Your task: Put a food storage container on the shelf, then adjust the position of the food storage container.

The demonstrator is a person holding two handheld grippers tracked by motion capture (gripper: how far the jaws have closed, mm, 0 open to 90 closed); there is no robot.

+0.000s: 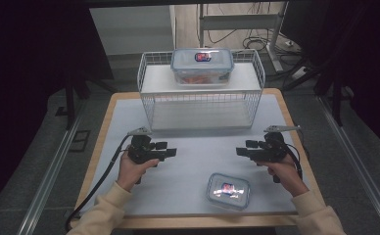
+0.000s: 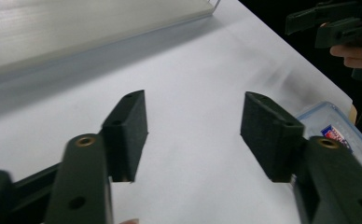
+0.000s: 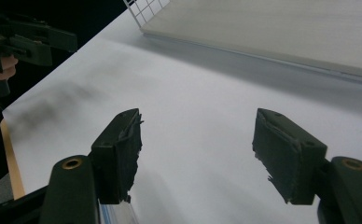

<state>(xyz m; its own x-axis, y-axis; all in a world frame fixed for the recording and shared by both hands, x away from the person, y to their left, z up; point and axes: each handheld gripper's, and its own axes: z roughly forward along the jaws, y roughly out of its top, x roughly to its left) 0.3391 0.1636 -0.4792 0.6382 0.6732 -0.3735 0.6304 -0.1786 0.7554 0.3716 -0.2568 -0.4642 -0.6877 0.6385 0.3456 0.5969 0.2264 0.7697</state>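
Lidded container (image 1: 228,190), long axis left-right

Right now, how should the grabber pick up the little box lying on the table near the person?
Probably from straight above, jaws closing across its two long sides. The small lidded container lies flat on the white mat, lid up, with free space around it. The right gripper is nearest, its jaws open and empty. The flat lid offers no handle, so squeezing the side walls seems safest.
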